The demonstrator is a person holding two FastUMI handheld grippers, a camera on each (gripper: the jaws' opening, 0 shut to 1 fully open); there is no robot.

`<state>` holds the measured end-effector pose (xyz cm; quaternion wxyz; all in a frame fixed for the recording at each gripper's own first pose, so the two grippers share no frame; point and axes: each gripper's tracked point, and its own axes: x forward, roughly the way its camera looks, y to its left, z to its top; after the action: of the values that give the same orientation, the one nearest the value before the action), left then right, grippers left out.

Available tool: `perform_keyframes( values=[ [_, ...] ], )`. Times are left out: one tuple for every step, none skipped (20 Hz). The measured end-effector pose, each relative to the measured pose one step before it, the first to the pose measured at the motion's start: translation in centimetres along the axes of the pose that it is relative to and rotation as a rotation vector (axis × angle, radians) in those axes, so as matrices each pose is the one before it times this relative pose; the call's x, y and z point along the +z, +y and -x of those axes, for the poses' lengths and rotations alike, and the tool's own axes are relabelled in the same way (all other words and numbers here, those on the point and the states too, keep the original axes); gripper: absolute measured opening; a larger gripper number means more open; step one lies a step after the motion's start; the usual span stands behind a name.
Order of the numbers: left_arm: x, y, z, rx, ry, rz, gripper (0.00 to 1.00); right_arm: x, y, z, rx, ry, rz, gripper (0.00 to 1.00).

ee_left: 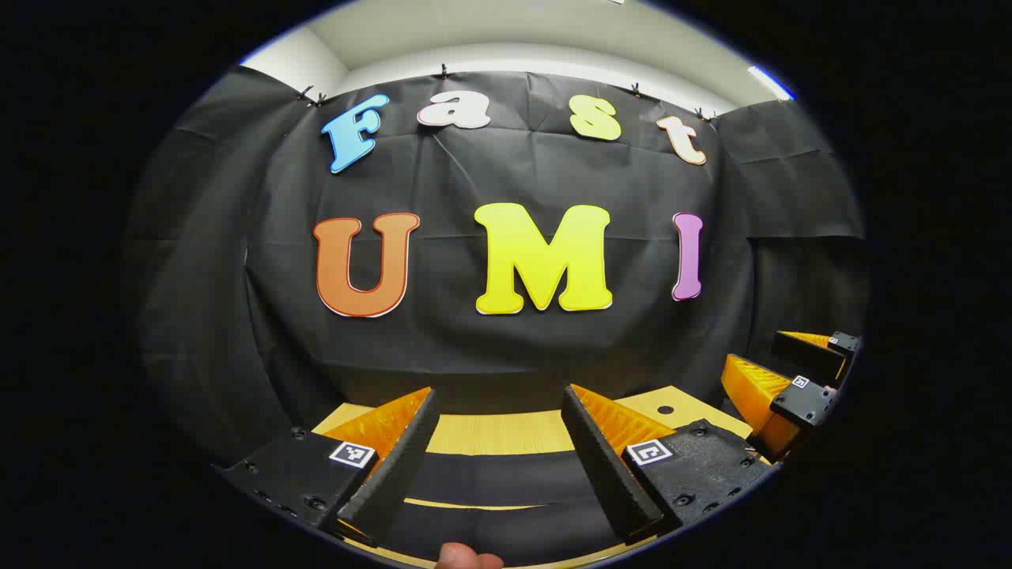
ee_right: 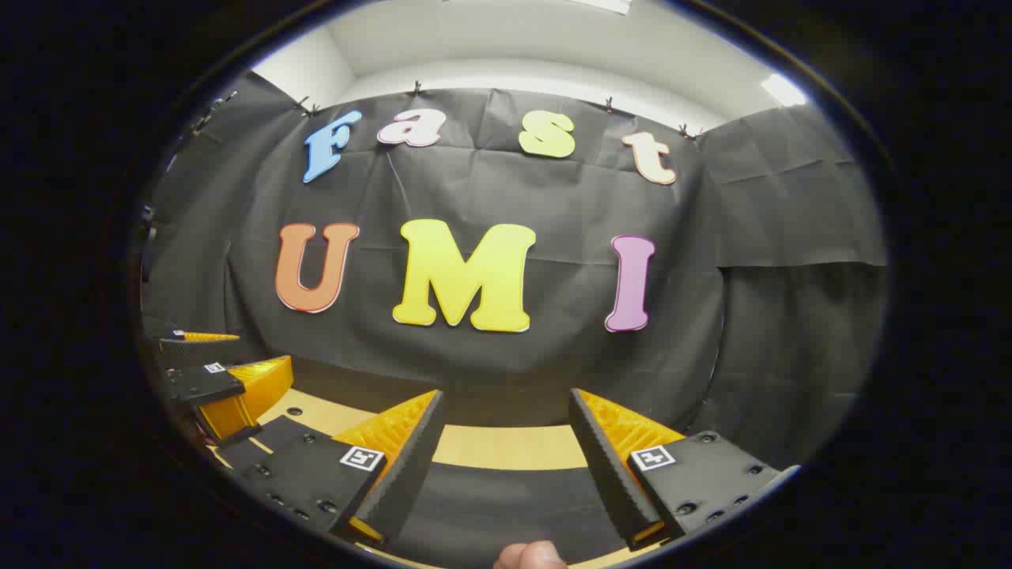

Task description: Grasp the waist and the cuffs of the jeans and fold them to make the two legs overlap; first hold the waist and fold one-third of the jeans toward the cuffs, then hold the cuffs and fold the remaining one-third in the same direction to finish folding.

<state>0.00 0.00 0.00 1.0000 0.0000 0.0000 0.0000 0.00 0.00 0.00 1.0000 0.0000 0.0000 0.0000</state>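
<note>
Jeans (ee_right: 506,494) lay dark on the wooden table (ee_right: 506,446) under both raised, empty grippers, left gripper (ee_left: 500,442) and right gripper (ee_right: 506,446), jaws spread wide. Dark cloth likely hid its edges, so a descent risked pinching one layer.

Jeans (ee_left: 490,478): dark cloth, lying flat on a light wooden table (ee_left: 506,433), seen low in the left gripper view toward 6 o'clock.
Surface: smooth and spread out; a thin strip of table shows across the cloth, so it lies in two bands, or layers.
Right gripper view: the same dark cloth (ee_right: 506,494) at 6 o'clock, reaching toward 8 o'clock along the table.
Far edge: straight, with bare table beyond it toward 12 o'clock.
Waist and cuffs: cannot be told apart.
</note>
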Motion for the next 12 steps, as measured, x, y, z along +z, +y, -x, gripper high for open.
perform_keyframes(
  values=[
    [-0.085,0.175,-0.023,0.00909,0.00415,0.00501,1.00,0.039,-0.130,-0.034,-0.00048,-0.00149,-0.00153,0.96],
    [-0.177,0.086,-0.167,0.00556,0.00294,0.00516,0.99,0.109,-0.044,-0.109,-0.00046,-0.00199,-0.00286,0.97],
    [-0.087,0.261,-0.127,0.00596,0.00141,0.00408,0.99,-0.038,-0.004,-0.046,0.00298,-0.00082,-0.00300,0.98],
    [-0.076,0.604,0.043,0.00617,0.00072,0.00221,0.99,0.035,0.017,0.002,0.00146,-0.00019,-0.00462,0.97],
    [0.026,0.421,-0.122,0.00661,-0.00146,-0.00094,0.99,-0.015,-0.052,0.050,-0.00115,0.00006,-0.00031,0.97],
    [0.144,0.265,-0.023,0.00604,-0.00334,-0.00290,0.99,0.105,-0.031,-0.025,-0.00072,-0.00124,0.00090,0.96],
    [0.073,0.069,0.102,0.00635,-0.00300,-0.00253,1.00,-0.018,-0.033,0.058,-0.00050,-0.00203,0.00025,0.96],
    [0.072,0.079,0.050,0.00281,-0.00308,-0.00107,0.99,0.129,-0.031,0.013,0.00092,-0.00286,0.00025,0.96],
    [0.042,0.178,0.060,0.00400,-0.00142,-0.00027,0.99,0.127,-0.088,0.037,-0.00010,-0.00482,0.00201,0.96],
    [-0.018,0.101,-0.088,0.00348,-0.00189,0.00163,0.99,0.084,-0.144,-0.029,-0.00012,-0.00137,0.00424,0.96],
    [-0.078,0.014,0.070,0.00173,0.00219,0.00183,0.99,-0.002,-0.159,0.000,0.00213,-0.00066,0.00189,0.96],
    [-0.039,-0.045,0.004,-0.00140,0.00163,0.00045,0.99,0.024,-0.087,-0.123,0.00341,0.00307,-0.00170,0.96]
  ],
)
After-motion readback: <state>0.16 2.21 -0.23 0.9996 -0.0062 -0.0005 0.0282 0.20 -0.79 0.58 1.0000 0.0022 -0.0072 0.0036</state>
